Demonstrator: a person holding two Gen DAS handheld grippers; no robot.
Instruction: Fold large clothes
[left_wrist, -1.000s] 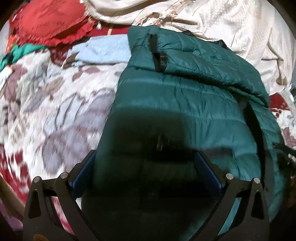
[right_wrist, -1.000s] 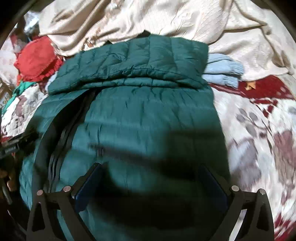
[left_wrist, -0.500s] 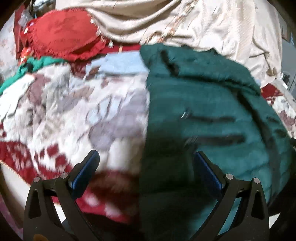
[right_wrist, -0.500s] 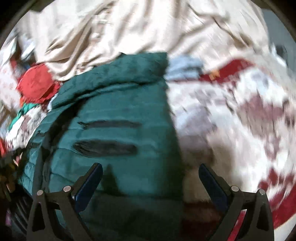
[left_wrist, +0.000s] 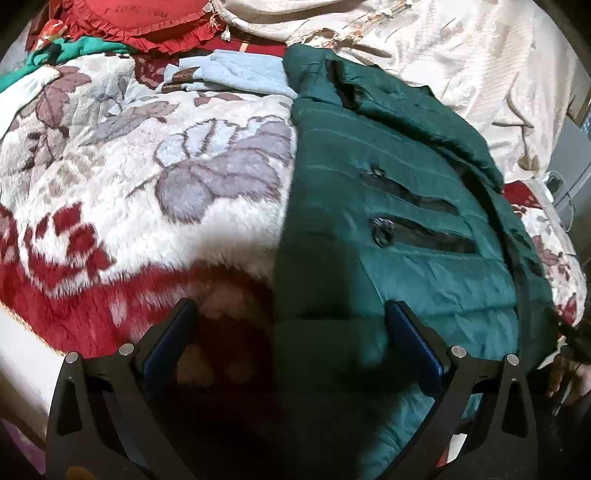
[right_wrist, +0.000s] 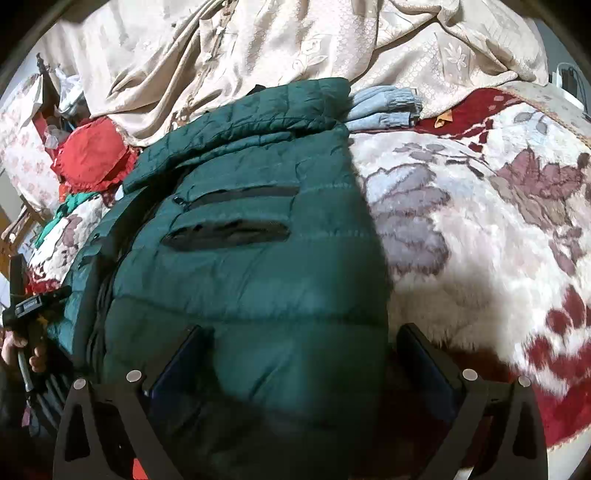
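While both jaws stand spread and empty, the left hand-held gripper (left_wrist: 288, 332) straddles the near left edge of the green puffer jacket (left_wrist: 388, 206) — the right hand-held gripper (right_wrist: 299, 350) its near right edge — on the floral blanket (left_wrist: 147, 177) covering the bed.

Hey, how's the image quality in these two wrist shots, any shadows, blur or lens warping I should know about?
Left wrist view: heavy fisheye bending with black corners, a dark shadow over the near hem of the green jacket between the open left gripper, and soft blur low on the floral blanket. Right wrist view: the same warping, a shadow around the open right gripper, sharper toward the beige sheet.
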